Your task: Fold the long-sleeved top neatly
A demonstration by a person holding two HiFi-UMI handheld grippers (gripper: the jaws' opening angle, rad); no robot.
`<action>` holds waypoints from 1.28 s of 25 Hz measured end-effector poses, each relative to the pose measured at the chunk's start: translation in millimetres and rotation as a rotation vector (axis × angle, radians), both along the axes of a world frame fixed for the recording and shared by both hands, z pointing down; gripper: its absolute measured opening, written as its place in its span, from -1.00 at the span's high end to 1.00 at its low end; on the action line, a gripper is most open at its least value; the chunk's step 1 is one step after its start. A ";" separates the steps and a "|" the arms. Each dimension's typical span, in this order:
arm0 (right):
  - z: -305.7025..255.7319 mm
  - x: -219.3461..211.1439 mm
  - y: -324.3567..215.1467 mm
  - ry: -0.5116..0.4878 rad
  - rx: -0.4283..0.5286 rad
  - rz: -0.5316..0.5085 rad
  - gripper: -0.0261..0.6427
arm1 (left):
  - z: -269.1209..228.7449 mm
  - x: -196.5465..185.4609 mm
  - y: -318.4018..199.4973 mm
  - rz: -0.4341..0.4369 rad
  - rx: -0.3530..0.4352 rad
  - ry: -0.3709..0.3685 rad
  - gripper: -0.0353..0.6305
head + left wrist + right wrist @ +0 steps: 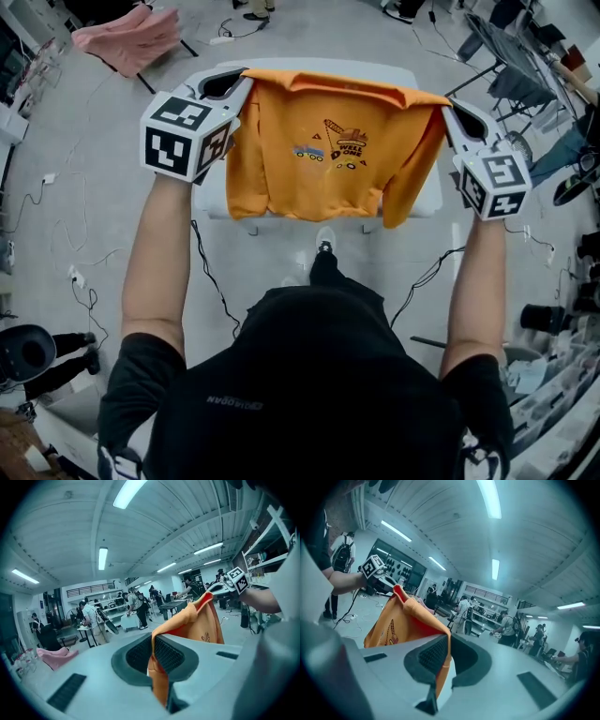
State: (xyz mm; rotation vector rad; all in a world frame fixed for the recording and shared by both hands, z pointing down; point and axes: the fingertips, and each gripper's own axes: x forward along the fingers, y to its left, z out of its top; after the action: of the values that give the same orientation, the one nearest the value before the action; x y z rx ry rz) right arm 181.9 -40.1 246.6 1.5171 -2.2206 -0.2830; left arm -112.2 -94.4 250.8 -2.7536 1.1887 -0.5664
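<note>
We see an orange long-sleeved top [328, 141] held up by its upper edge and stretched flat between two grippers above a white table [429, 199]. It fills the 12 o'clock part of the head view. The fabric is plain orange, with a small cartoon print of vehicles and some lettering in the middle of the chest. The held edge runs in a nearly straight line from 11 o'clock to 1 o'clock. The body hangs from it towards us and ends in a ribbed band close to the table's near edge. One sleeve droops down the top's 3 o'clock side, past that band.

The left gripper [228, 86] sits at 10 o'clock, its jaws pinched tight on the top's left corner. In the left gripper view the orange cloth is squeezed between the dark ridged pads and trails out below them. The right gripper [457, 114] sits at 2 o'clock, closed the same way on the right corner, with a fold of cloth pressed between its pads.

Both bare forearms reach straight forward from a black short-sleeved shirt, roughly parallel and set wide apart. The grippers point away from us and tip slightly downward. A pink cloth [131, 37] lies over a stand at 11 o'clock.
</note>
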 end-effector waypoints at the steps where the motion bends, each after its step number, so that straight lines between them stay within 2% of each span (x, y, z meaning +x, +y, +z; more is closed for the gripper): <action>1: 6.7 2.3 -10.5 -0.006 -0.012 0.005 0.86 | 7.3 1.9 -10.6 -0.007 -0.012 -0.004 0.84; 9: 56.6 13.2 -109.5 -0.014 -0.120 0.006 0.86 | 61.5 11.6 -107.0 -0.088 -0.119 -0.040 0.84; 19: 150.8 23.7 -247.1 0.003 -0.297 -0.011 0.86 | 162.0 19.5 -215.4 -0.189 -0.296 -0.091 0.84; 32: 288.9 23.1 -356.6 -0.029 -0.537 -0.016 0.85 | 286.8 21.0 -315.8 -0.271 -0.462 -0.143 0.84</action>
State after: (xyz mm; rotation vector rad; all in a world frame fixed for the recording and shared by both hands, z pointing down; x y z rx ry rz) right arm 205.0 -396.7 535.5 1.2100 -2.0990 0.3127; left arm -91.3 -410.2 537.7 -2.8483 1.5768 -1.1809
